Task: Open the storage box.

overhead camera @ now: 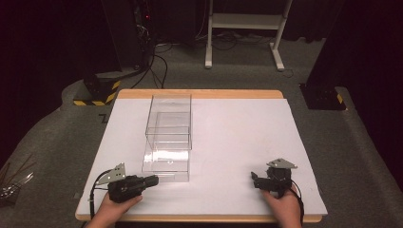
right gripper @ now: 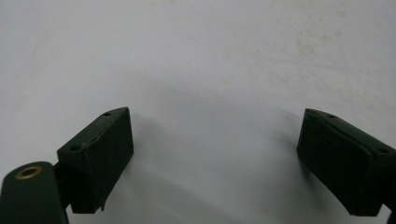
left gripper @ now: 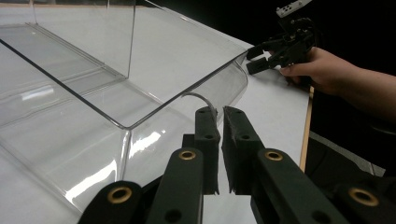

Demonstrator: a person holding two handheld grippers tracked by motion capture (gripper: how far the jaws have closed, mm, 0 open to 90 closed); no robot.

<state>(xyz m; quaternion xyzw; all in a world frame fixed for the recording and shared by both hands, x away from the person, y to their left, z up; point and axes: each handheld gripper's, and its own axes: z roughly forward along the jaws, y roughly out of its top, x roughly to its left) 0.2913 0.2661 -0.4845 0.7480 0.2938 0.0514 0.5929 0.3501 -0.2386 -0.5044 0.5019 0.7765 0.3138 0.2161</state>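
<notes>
The left tool [left gripper: 220,116] has its jaws pressed together, empty, just beside the near end of the clear box [overhead camera: 168,137]. The right tool [overhead camera: 259,182], jaws spread, rests at 5 o'clock on the white counter [overhead camera: 237,137], well apart from the box.

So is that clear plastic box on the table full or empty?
Empty. The clear box shows nothing inside in the high view; the white table shows straight through its walls and floor.
</notes>
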